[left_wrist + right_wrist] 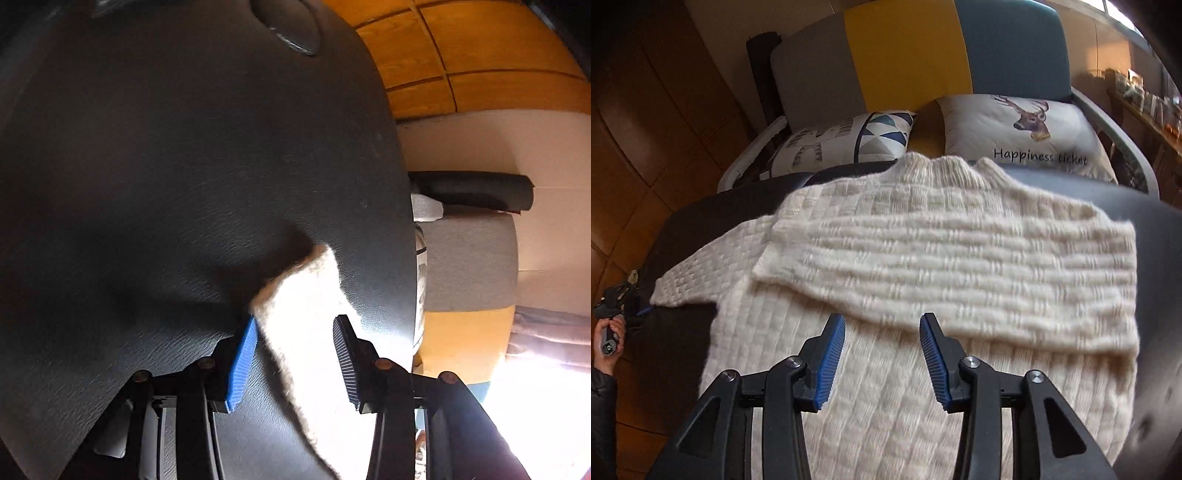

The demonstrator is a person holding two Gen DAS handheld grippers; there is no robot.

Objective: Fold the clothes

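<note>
Plainly, the cream knit sweater (923,258) lies spread on a dark, leather-grained table (683,229), its collar toward the far edge and one sleeve folded across the chest. The other sleeve (687,284) reaches out to the table's left edge, where the left gripper (617,299) shows small, held in a hand (611,332) in a dark sleeve. Bare table remains along that left side and at the right edge.

The right gripper (882,354) hovers over the sweater's body just below the folded sleeve, its blue-padded fingers (831,362) spread and holding nothing.

Only the left wrist view shows the sleeve's cuff (303,295) up close: a fuzzy ribbed end lying between the left gripper's (295,354) parted fingers, brushing the blue pad (242,365) but not pinched. Open tabletop (166,166) stretches ahead there, rounded at its rim.

Beyond the far edge sits a sofa (905,55) in grey, yellow and blue panels with a triangle-patterned cushion (849,140) and a deer-print cushion (1027,129).
</note>
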